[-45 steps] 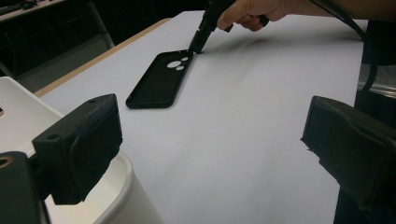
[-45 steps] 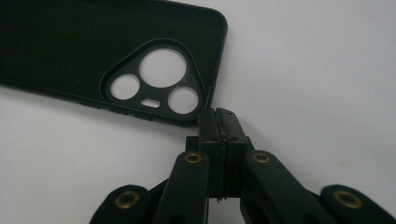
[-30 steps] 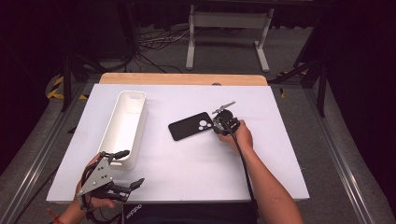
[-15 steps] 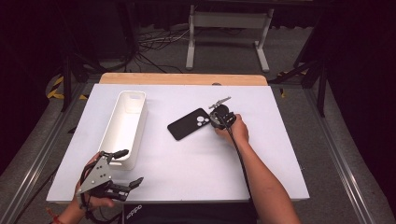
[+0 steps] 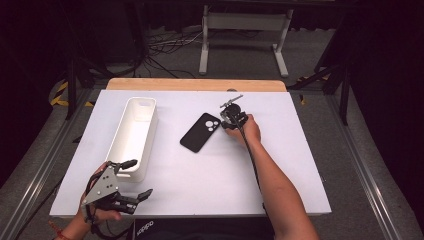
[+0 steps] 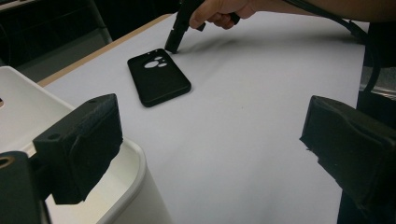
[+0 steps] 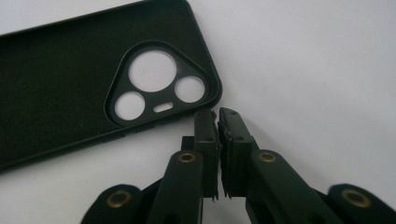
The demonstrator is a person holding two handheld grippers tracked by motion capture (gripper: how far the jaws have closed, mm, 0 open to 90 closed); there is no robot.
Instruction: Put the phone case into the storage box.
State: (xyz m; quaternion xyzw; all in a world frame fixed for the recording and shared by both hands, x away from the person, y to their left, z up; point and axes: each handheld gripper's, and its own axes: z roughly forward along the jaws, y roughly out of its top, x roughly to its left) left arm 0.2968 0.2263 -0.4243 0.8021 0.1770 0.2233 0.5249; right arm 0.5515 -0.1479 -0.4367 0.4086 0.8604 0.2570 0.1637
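Observation:
A black phone case [image 5: 199,133] lies flat on the white table [image 5: 280,165], camera cut-outs toward the far side. My right gripper [image 5: 224,123] is held by a hand just right of the case's camera end. In the right gripper view its jaws are pressed together with nothing between them, and the right gripper [image 7: 216,113] tips sit at the corner of the phone case [image 7: 65,88]. My left gripper [image 5: 131,178] rests near the front left edge, jaws wide apart. In the left gripper view, the left gripper [image 6: 215,140] frames the phone case [image 6: 159,77] and the far-off right gripper [image 6: 175,39].
A long white bin [image 5: 134,134] stands left of the case, its near end beside my left gripper; the bin's rim [image 6: 126,154] shows close up. A wooden strip [image 5: 195,84] borders the table's far edge. Metal stand legs and cables lie on the floor beyond.
The right gripper has crept a little farther away and leftward along the case's camera end, and the case has shifted slightly left. The left gripper has stayed put.

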